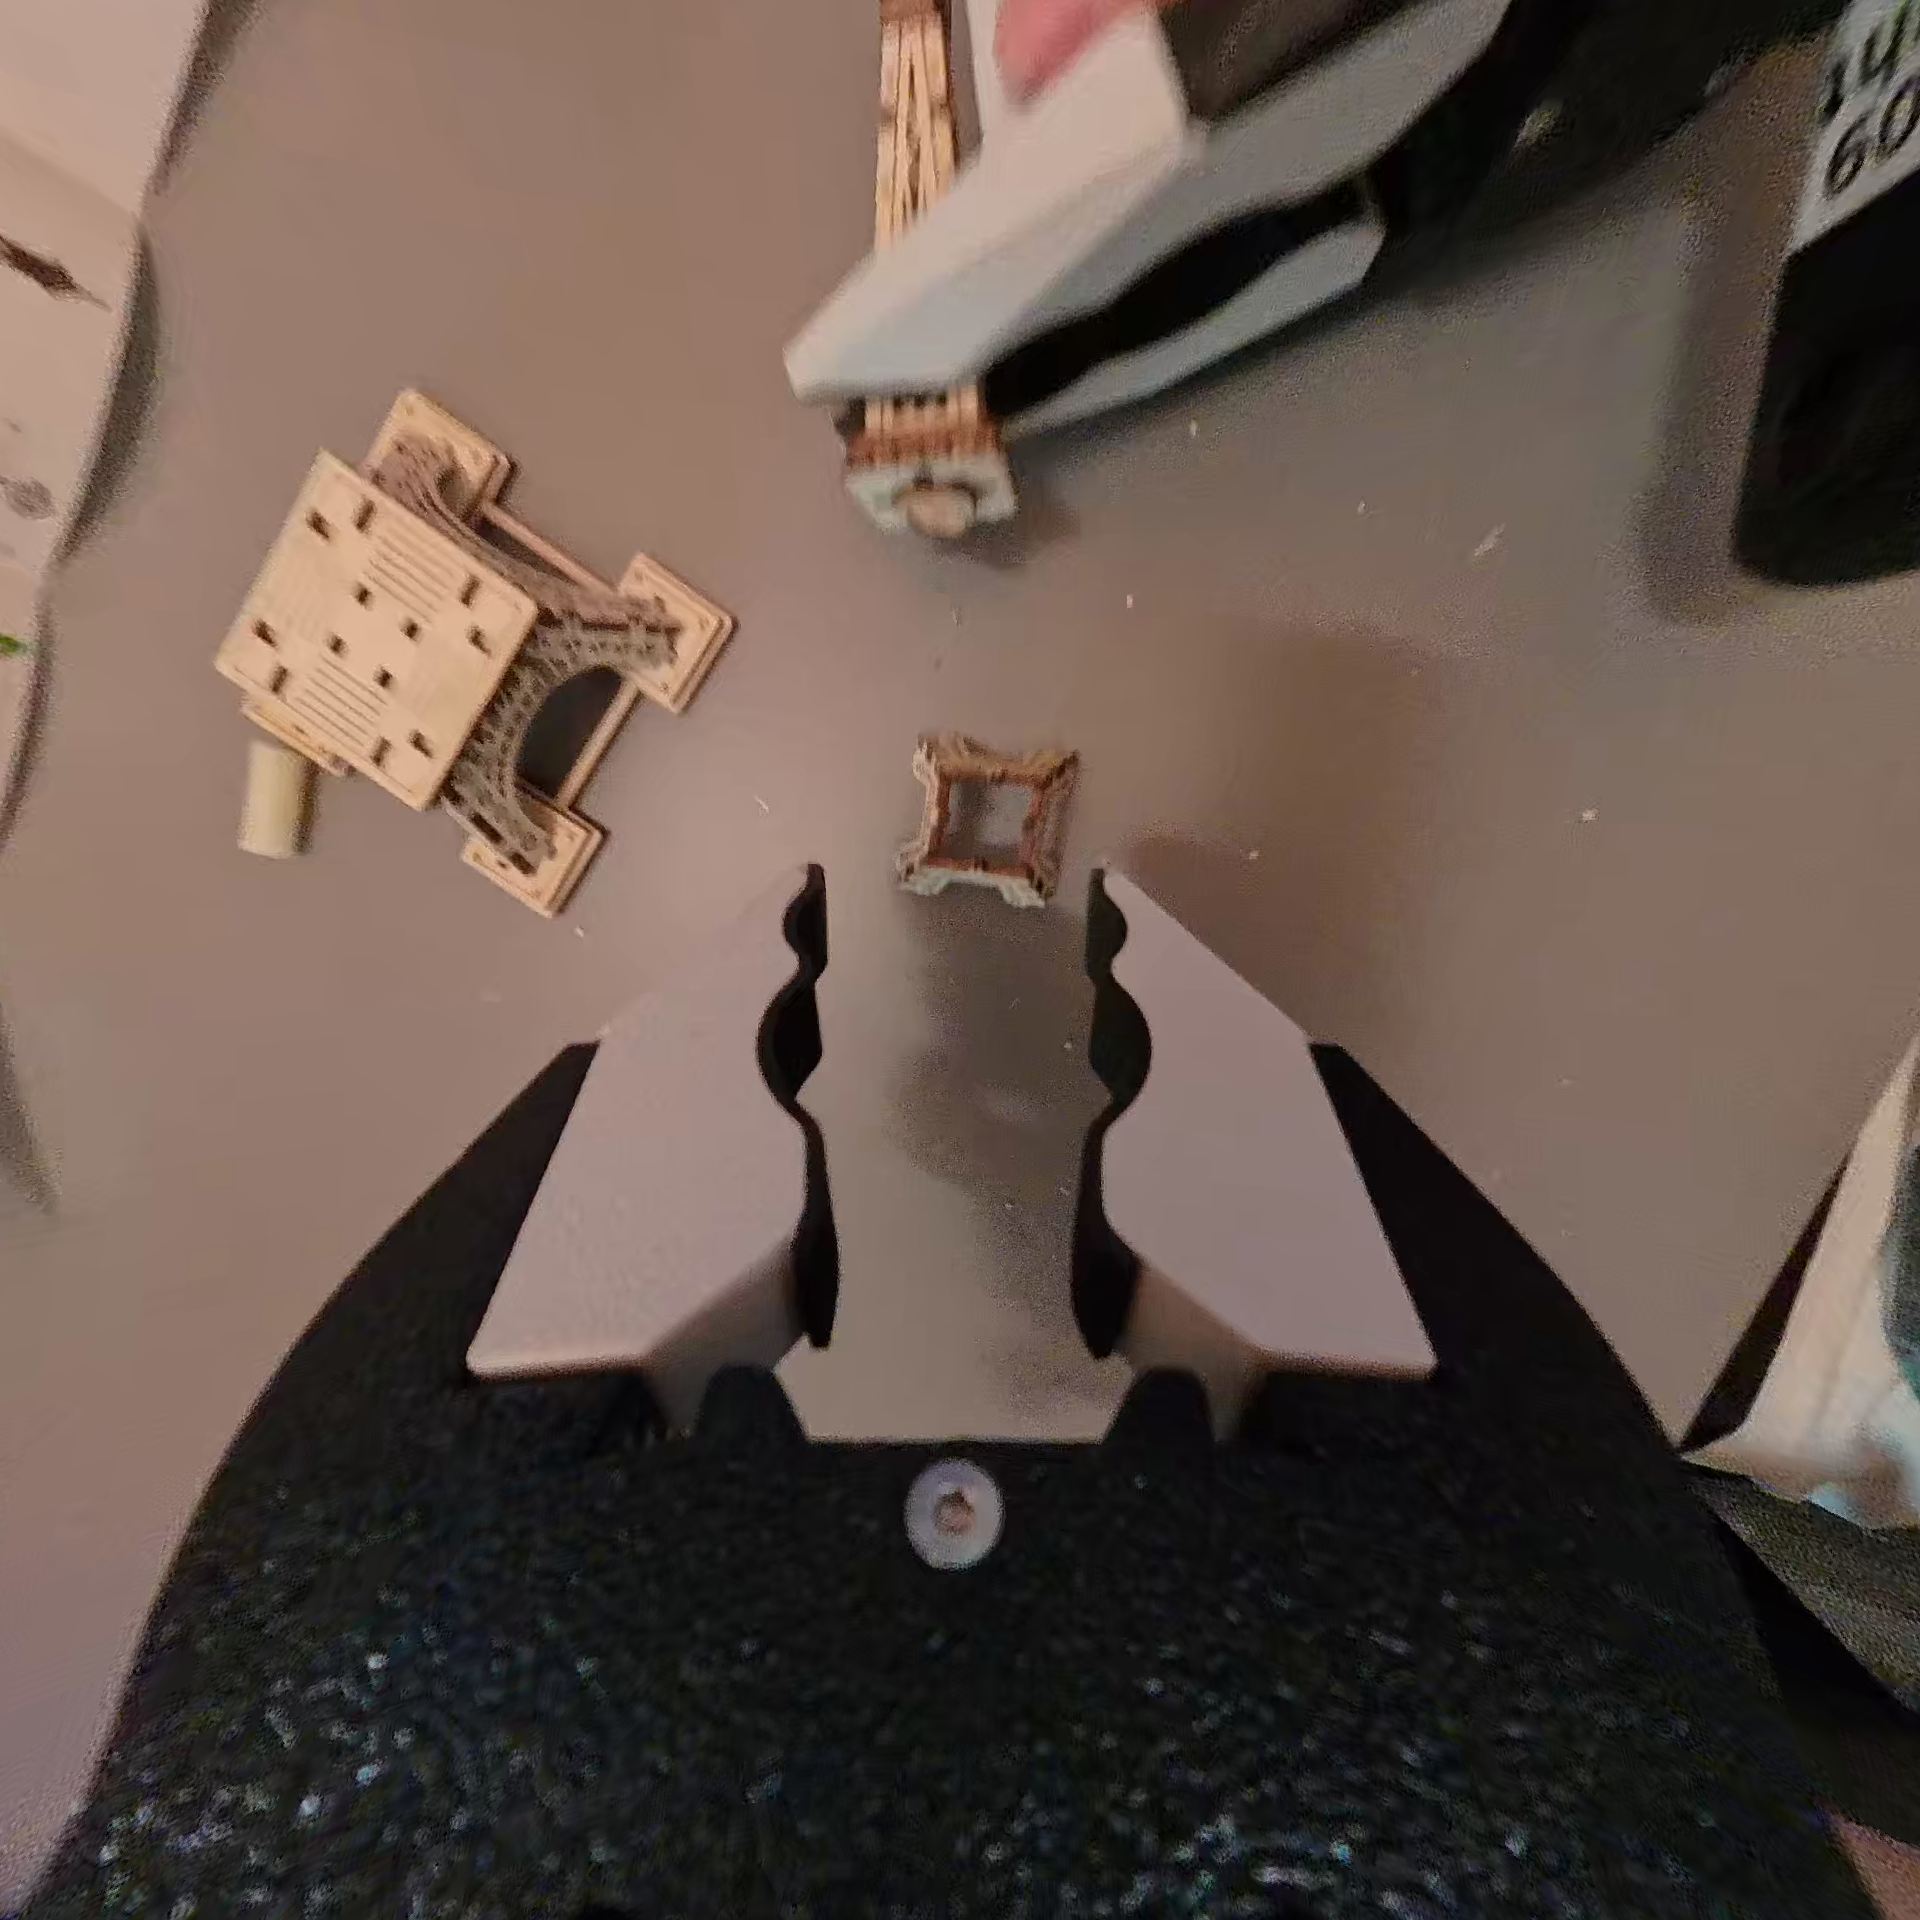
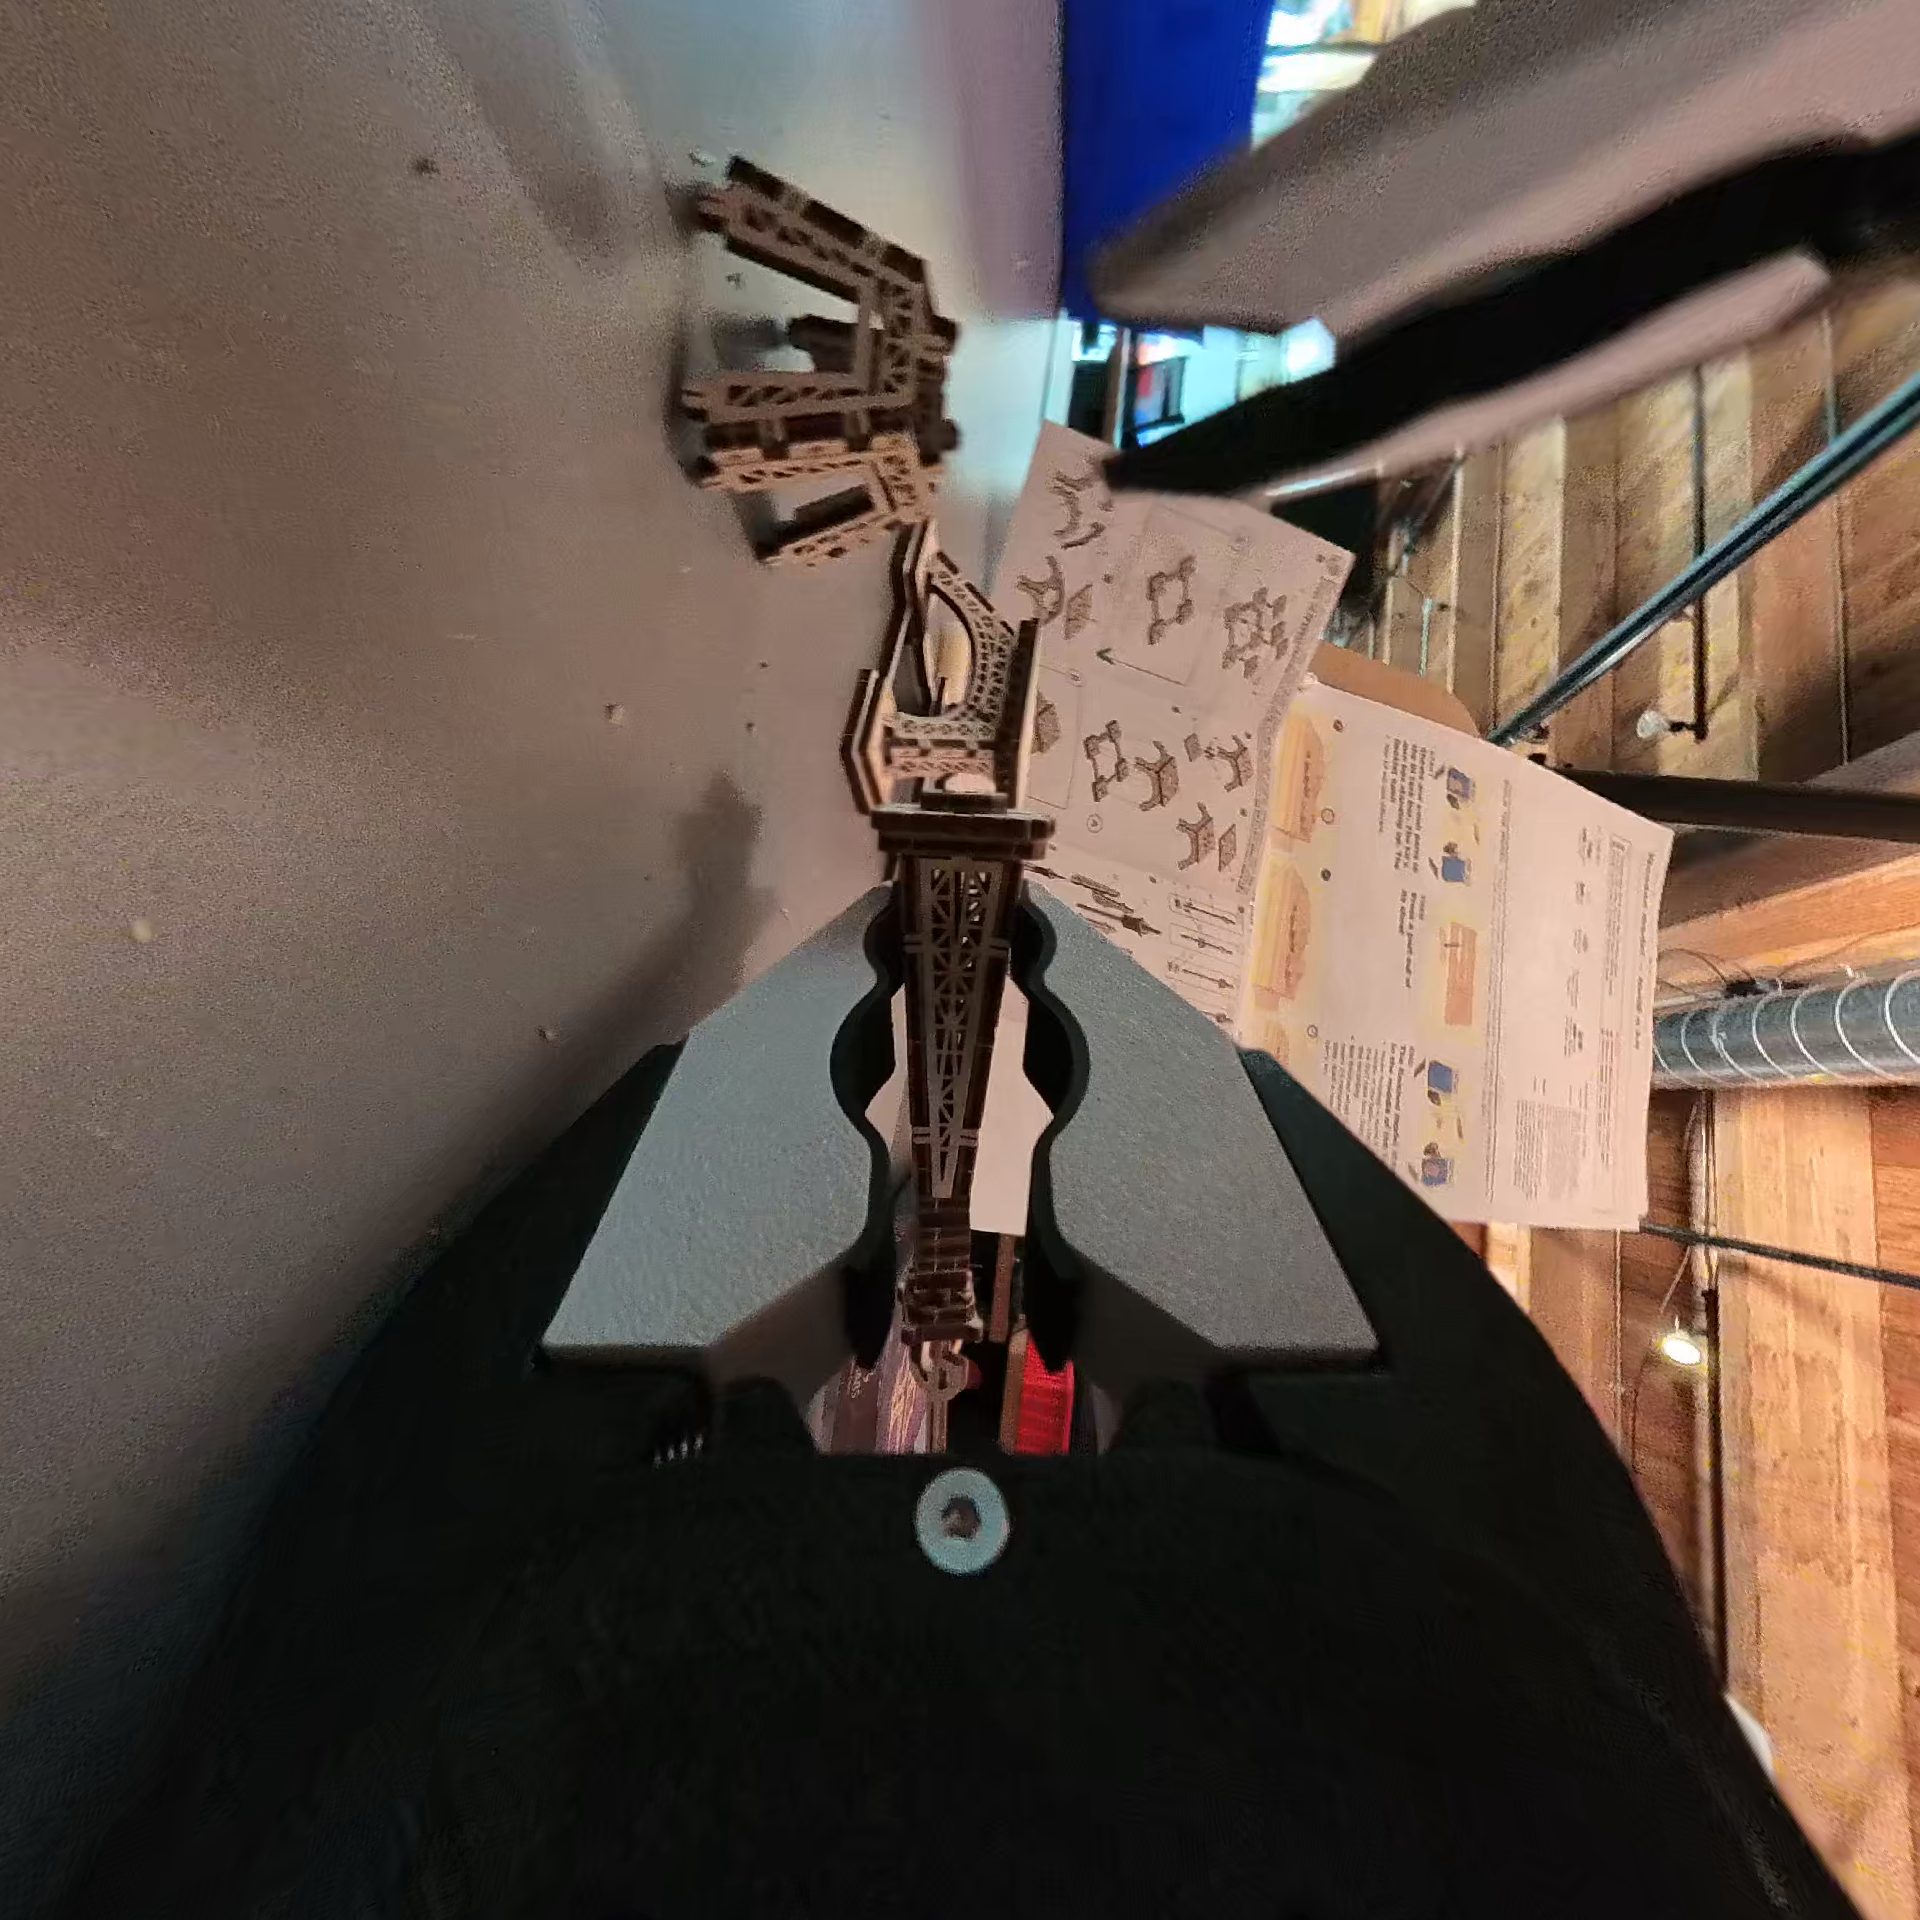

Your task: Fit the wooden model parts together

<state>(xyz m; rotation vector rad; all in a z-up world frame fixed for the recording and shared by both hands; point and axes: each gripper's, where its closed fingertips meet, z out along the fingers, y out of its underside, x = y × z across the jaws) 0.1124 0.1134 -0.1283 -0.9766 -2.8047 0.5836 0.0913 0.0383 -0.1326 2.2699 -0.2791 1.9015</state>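
My left gripper [image 1: 958, 883] is hanging over the grey table [image 1: 1351, 779] with its jaws spread wide and nothing between them. The small square middle section [image 1: 987, 816] of the wooden tower sits on the table right off my fingertips, at about 12 o'clock in the left wrist view, not touching either finger. The big arched base section [image 1: 457, 649] is over at 10 o'clock, well apart from it, with a little wooden peg [image 1: 275, 798] tucked against its near corner.

My right gripper [image 2: 956, 914] is clamped on the tapered spire piece [image 2: 951, 997], wide end sticking out past the tips. From the left view the right one comes in from 1 o'clock, spire end pointed down toward the table. Instruction sheets [image 2: 1434, 935] sit at 3 o'clock in the right view.
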